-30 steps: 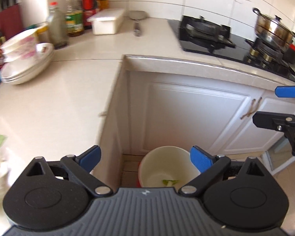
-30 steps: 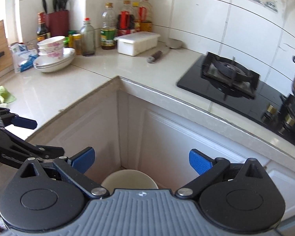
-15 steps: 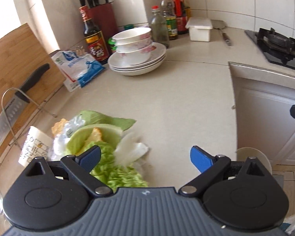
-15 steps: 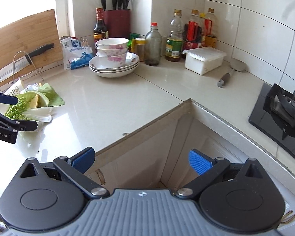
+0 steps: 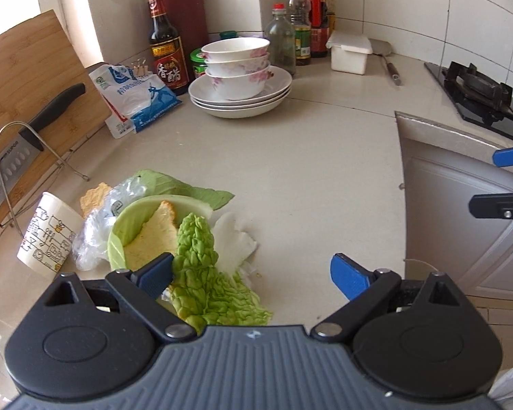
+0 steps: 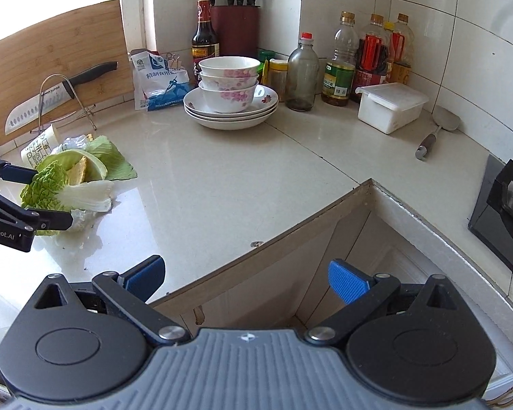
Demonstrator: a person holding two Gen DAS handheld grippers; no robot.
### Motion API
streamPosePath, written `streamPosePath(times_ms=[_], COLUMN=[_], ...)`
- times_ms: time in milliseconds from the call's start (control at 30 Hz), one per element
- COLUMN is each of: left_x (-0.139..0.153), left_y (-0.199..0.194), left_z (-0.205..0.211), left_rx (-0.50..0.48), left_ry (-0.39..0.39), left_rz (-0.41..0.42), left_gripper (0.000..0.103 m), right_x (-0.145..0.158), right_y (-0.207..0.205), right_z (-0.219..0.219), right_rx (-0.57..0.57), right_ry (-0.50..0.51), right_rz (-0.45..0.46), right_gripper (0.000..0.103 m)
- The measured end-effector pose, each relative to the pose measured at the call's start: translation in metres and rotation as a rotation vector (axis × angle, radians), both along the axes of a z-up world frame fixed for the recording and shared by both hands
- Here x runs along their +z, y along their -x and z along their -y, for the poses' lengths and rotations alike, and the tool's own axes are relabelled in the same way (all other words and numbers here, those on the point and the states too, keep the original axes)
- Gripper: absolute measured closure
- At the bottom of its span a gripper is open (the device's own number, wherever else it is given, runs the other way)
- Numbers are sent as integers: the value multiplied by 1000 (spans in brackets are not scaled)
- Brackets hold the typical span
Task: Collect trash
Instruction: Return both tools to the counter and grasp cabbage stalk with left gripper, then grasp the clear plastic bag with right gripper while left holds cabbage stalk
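A pile of trash lies on the beige counter: a crinkled green cabbage leaf (image 5: 201, 263), a pale green rind with a yellow crust piece (image 5: 154, 232), crumpled clear plastic (image 5: 92, 232) and a printed paper cup (image 5: 46, 235) on its side. My left gripper (image 5: 251, 273) is open and empty, low over the pile, the cabbage leaf between its fingers. In the right wrist view the pile (image 6: 71, 177) sits at the left with the left gripper (image 6: 34, 198) around it. My right gripper (image 6: 246, 276) is open and empty above the counter's corner edge.
Stacked bowls on plates (image 5: 239, 78), a salt bag (image 5: 136, 99), bottles (image 5: 166, 51) and a white box (image 5: 350, 51) stand at the back. A knife (image 5: 20, 150) rests on a cutting board at left. The stove (image 5: 478, 92) is at right. Cabinet doors (image 6: 325, 266) lie below.
Both grippers swung left from over the bin by the cabinet to the counter. My left gripper came down closer onto the trash pile. Both stayed open.
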State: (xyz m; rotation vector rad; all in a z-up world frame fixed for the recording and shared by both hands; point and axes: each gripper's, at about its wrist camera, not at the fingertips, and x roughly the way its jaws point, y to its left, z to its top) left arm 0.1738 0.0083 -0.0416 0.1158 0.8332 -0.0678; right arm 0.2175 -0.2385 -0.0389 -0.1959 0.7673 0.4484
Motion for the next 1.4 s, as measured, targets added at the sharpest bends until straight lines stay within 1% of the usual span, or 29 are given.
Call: streamPosePath(times_ms=[233, 300, 433, 567, 667, 733, 800, 867, 967, 1033, 1067, 1133, 1167, 1200, 1267, 1333, 1367, 1400], left_x=[1, -2, -8, -14, -19, -21, -24, -25, -24, -27, -29, -37, -40, -42, -46, -46, -46, -46], left_y=[9, 11, 12, 10, 4, 2, -1, -3, -9, -17, -22, -31, -35, -38, -40, -40, -41, -41], left_z=[11, 14, 17, 23, 24, 25, 26, 24, 24, 25, 26, 28, 29, 29, 30, 33, 35, 36], left_rx=[-55, -58, -80, -84, -56, -39, -13, 0, 41, 85, 111, 165, 192, 211, 247, 258, 270, 283], left_ry=[66, 79, 131, 122, 134, 131, 119, 147, 150, 151, 155, 155, 161, 169, 172, 165, 156, 143], left_rz=[-20, -35, -71, -73, -79, -66, -65, -79, -68, -62, -66, -82, -94, -102, -102, -96, -92, -86], left_gripper=[6, 7, 7, 7, 8, 9, 15, 17, 17, 17, 20, 31, 41, 44, 45, 45, 50, 59], right_x=[-1, -2, -3, -3, -4, -4, -5, -5, -8, -10, -11, -12, -13, -14, -15, -16, -16, -17], right_y=[1, 0, -1, -1, 0, 0, 0, 1, 0, -1, -2, -3, -4, -4, -5, -6, -6, -7], right_z=[-3, -2, -3, -3, -2, -1, 1, 3, 7, 9, 10, 10, 11, 11, 11, 12, 12, 12], right_rx=[3, 2, 2, 3, 2, -1, -5, -10, -21, -27, -27, -29, -29, -29, -26, -23, -19, -15], right_ry=[1, -1, -3, -4, -2, -1, -2, 0, -5, -11, -13, -12, -13, -14, -16, -9, -6, -7], right_rz=[-4, -8, -12, -13, -14, -14, -19, -20, -26, -35, -37, -40, -43, -45, -48, -47, -47, -49], right_gripper=[0, 0, 0, 0, 0, 0, 0, 0, 0, 0, 0, 0, 0, 0, 0, 0, 0, 0])
